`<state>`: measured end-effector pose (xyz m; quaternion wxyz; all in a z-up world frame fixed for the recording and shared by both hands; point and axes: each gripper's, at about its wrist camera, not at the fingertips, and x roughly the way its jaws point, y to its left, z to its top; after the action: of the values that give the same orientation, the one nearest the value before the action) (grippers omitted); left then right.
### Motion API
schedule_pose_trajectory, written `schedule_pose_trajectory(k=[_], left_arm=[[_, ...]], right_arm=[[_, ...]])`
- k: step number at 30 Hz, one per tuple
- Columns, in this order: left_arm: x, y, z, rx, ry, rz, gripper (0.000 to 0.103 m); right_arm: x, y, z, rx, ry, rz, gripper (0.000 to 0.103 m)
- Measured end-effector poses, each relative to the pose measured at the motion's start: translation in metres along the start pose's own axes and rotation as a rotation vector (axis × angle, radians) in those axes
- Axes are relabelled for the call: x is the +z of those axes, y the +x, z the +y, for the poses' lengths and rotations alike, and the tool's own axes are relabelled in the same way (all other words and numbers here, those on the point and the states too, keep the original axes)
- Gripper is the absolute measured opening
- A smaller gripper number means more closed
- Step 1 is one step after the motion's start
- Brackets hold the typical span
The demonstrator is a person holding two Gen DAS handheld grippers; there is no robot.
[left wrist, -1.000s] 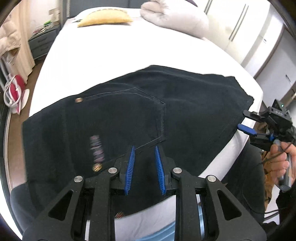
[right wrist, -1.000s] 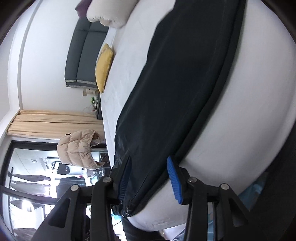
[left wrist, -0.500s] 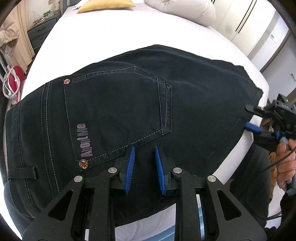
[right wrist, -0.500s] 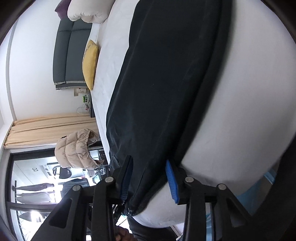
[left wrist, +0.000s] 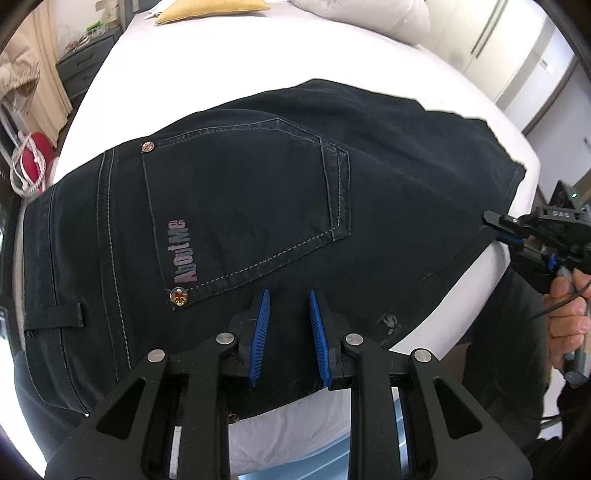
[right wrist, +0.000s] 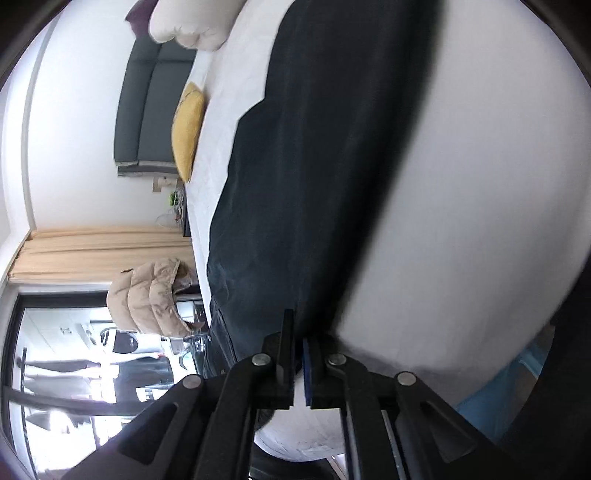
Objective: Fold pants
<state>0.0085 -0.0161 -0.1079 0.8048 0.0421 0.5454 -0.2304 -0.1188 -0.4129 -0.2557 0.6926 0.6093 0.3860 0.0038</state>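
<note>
Pants (left wrist: 258, 206) first, dark denim spread flat across the white bed (left wrist: 229, 62), back side up, and the left claw (left wrist: 288, 334) hovers right over their near edge with its 2 blue-padded fingers (left wrist: 260, 332) parted and nothing between them. Just beyond those fingers sits a copper rivet (left wrist: 178, 295) at the corner of the back pocket (left wrist: 243, 199), and the pocket carries pale lettering (left wrist: 183, 251) along its side. Further left, a belt loop (left wrist: 55, 314) lies on the waistband. Over at the right end of the fabric, the right claw (left wrist: 496, 230) is at the hem, held by the right hand (left wrist: 569, 314), and its own camera shows the fingers (right wrist: 286, 347) drawn almost together on the pants (right wrist: 314, 166) right at the mattress edge, pinching the cloth, though that view is motion-blurred. Out from there, the dark fabric runs the length of the bed (right wrist: 461, 184). At the far head end, a yellow cushion (left wrist: 210, 9) and a pale pillow (left wrist: 369, 13) rest on the sheet. Beyond the bed's left side stand a grey dresser (left wrist: 88, 68) and beige curtains (left wrist: 48, 88), with a red object (left wrist: 31, 166) wrapped in white cord on the floor. White wardrobe doors (left wrist: 509, 48) fill the far right.
</note>
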Motion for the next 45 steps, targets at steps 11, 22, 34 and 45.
schedule_pose_trajectory(k=[11, 22, 34, 45], left_arm=[[-0.012, -0.003, 0.009, 0.005, 0.0, -0.002, 0.022], [-0.004, -0.019, 0.004, 0.016, -0.001, -0.037, 0.022], [0.076, 0.044, -0.047, -0.034, 0.079, -0.012, 0.022], [0.087, 0.025, -0.054, -0.028, 0.084, -0.079, 0.022]], right_arm=[[0.058, -0.054, -0.047, 0.064, 0.111, -0.206, 0.001], [0.104, -0.126, -0.005, -0.051, -0.03, -0.397, 0.019], [0.198, -0.069, -0.037, 0.008, -0.011, -0.276, 0.0], [0.156, -0.036, 0.07, 0.018, -0.249, -0.131, 0.005]])
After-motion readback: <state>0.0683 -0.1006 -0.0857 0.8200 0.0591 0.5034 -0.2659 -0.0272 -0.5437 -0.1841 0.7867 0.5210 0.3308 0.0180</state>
